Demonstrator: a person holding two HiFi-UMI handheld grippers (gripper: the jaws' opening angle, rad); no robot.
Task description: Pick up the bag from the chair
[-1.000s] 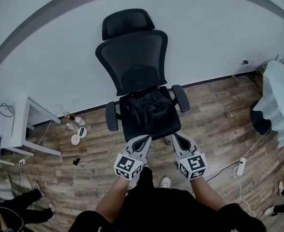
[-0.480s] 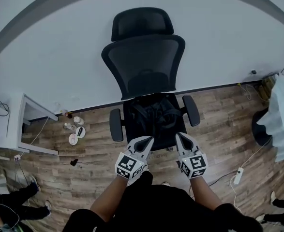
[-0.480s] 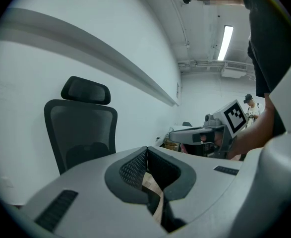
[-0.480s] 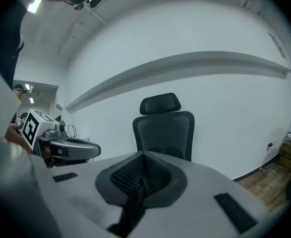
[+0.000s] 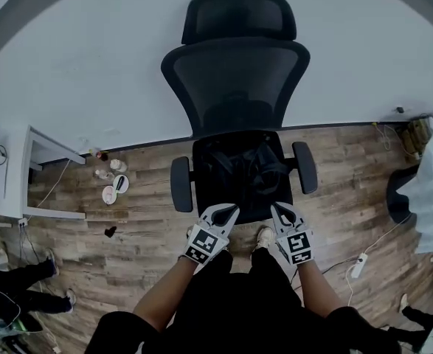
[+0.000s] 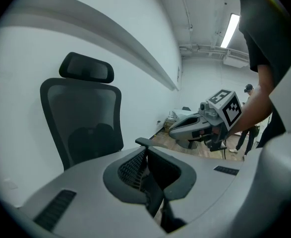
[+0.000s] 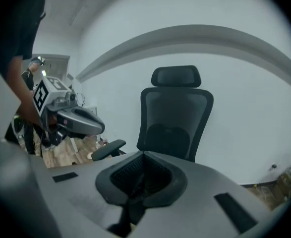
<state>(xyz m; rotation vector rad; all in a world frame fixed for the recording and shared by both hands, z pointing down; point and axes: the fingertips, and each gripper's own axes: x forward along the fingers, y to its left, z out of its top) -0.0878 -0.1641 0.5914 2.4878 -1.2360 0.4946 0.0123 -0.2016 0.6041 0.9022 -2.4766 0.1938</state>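
A black bag (image 5: 240, 169) lies crumpled on the seat of a black mesh office chair (image 5: 235, 80) that stands against the white wall. My left gripper (image 5: 225, 213) hovers at the seat's front edge, left of centre, with its jaws shut and empty. My right gripper (image 5: 279, 211) is level with it at the seat's front right, also shut and empty. Neither touches the bag. In the left gripper view the shut gripper (image 6: 144, 150) faces the chair back (image 6: 83, 125). In the right gripper view the gripper (image 7: 144, 155) hides the seat and bag; the chair (image 7: 175, 118) rises behind.
A white desk (image 5: 26, 177) stands at the left, with small items (image 5: 113, 186) on the wooden floor beside it. A power strip (image 5: 358, 264) and cable lie at the right, near a white draped object (image 5: 431, 192). Another person's legs (image 5: 17, 290) show at the lower left.
The chair has drawn closer and larger in the head view. Both grippers have come forward to the seat's front edge, still shut.
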